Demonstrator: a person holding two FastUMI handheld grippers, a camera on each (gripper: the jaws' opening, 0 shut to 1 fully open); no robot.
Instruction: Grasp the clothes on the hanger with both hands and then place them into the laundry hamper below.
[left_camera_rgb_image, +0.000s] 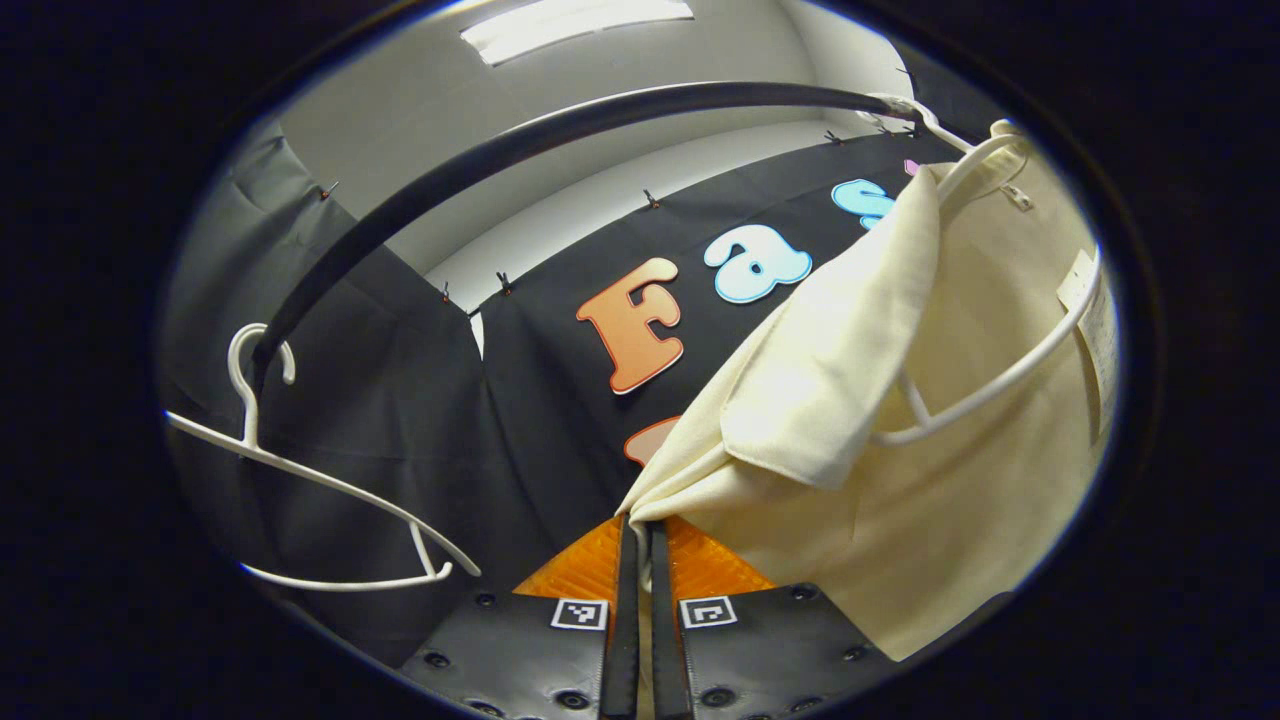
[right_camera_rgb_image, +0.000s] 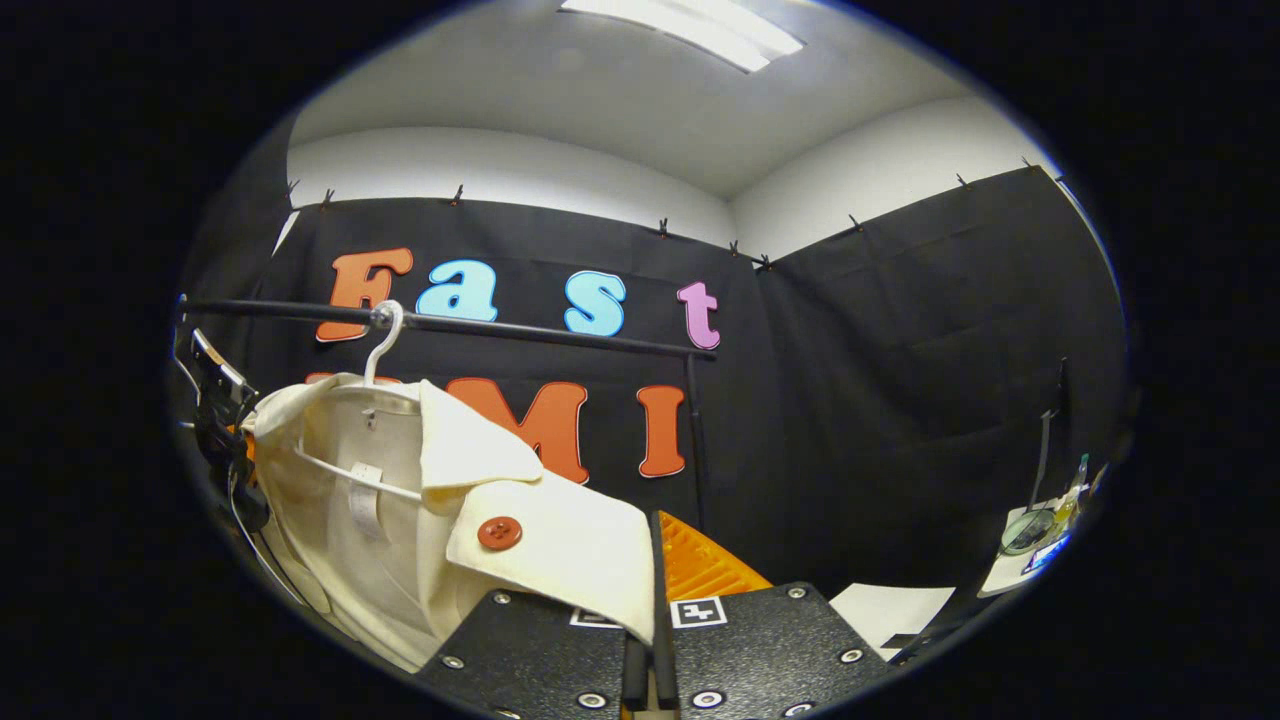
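A cream garment (left_camera_rgb_image: 960, 480) hangs on a white hanger (left_camera_rgb_image: 1000, 380) whose hook sits on the black rail (left_camera_rgb_image: 560, 135). My left gripper (left_camera_rgb_image: 641, 530) is shut on a lower edge of the cloth, which is pinched between the two fingers. In the right gripper view the same cream garment (right_camera_rgb_image: 400, 500) shows its open collar and a red-brown button (right_camera_rgb_image: 499, 532), with its hanger (right_camera_rgb_image: 380, 330) hooked on the rail (right_camera_rgb_image: 520, 332). A lapel lies over one finger of my right gripper (right_camera_rgb_image: 655, 545), which is shut on the lapel's edge. The left gripper (right_camera_rgb_image: 222, 400) holds the garment's far side.
An empty white hanger (left_camera_rgb_image: 300, 470) hangs on the rail to the left of the garment. The rail's upright post (right_camera_rgb_image: 692, 440) stands behind the lapel. A table corner with small items (right_camera_rgb_image: 1030, 535) and a white sheet (right_camera_rgb_image: 890, 605) are low on the right.
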